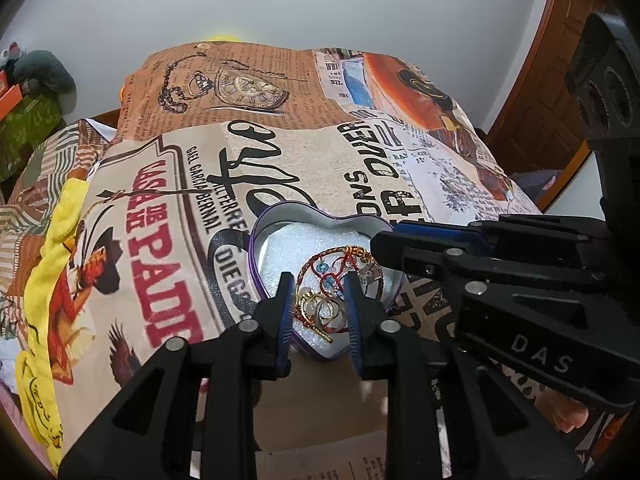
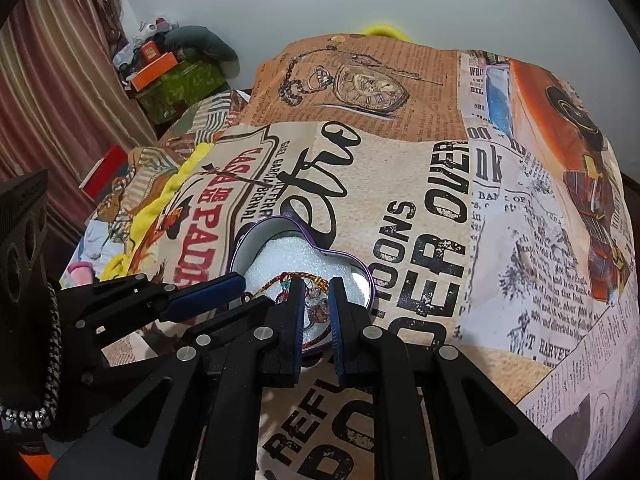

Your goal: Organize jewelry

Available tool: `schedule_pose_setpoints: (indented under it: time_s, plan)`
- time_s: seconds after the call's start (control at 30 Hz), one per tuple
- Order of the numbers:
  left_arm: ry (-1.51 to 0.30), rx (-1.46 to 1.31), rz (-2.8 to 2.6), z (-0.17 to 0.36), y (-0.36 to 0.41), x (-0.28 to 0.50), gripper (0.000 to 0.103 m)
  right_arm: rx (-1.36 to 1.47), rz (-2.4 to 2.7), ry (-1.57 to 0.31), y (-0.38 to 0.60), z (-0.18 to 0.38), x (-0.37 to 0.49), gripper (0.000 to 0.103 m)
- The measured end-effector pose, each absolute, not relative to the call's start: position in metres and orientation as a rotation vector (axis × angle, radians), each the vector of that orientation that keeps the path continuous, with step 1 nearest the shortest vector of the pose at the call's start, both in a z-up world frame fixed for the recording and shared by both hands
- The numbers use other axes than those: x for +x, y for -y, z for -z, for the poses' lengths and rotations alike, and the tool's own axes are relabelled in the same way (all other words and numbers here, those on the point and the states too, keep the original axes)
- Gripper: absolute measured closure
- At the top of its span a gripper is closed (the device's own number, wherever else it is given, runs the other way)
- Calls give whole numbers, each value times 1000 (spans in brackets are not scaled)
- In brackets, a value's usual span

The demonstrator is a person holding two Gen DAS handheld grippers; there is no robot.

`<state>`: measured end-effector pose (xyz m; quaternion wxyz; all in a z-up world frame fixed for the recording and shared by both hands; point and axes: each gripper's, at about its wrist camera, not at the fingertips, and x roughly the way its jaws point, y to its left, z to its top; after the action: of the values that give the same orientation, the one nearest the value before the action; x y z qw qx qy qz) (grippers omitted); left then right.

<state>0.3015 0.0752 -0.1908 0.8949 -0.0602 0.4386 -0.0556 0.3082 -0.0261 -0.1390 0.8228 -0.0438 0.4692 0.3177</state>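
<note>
My work surface is a bed [image 1: 400, 152] draped in a cloth [image 2: 440, 220] printed with vintage newspaper type, a pocket watch and an orange car. Directly on it sits an open heart-shaped tin [image 1: 256, 240], purple-sided and foam-lined, beside bold black lettering.

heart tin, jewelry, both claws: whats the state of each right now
heart tin: lid off, foam lined, resting on printed cloth
jewelry: piled inside the tin, tangled together
left claw: jaws slightly apart over the jewelry, gripping nothing
right claw: jaws nearly closed above the tin, whether it pinches anything is unclear
</note>
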Motion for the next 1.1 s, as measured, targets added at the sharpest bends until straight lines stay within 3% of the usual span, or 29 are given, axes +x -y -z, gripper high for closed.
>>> schedule_pose_setpoints:
  time_s: [0.07,0.53,1.1]
  plan:
    - [-903,-128,106,188,-77,298,74,-86,-675,-1004,28,138,309,83]
    - [-758,-172,48,117,-87,248,74,-61,-643,-863,57,80,271,82]
    - [-249,-83,-5,-35,-44,62,74,15,-581,-279,128,-68,99,82]
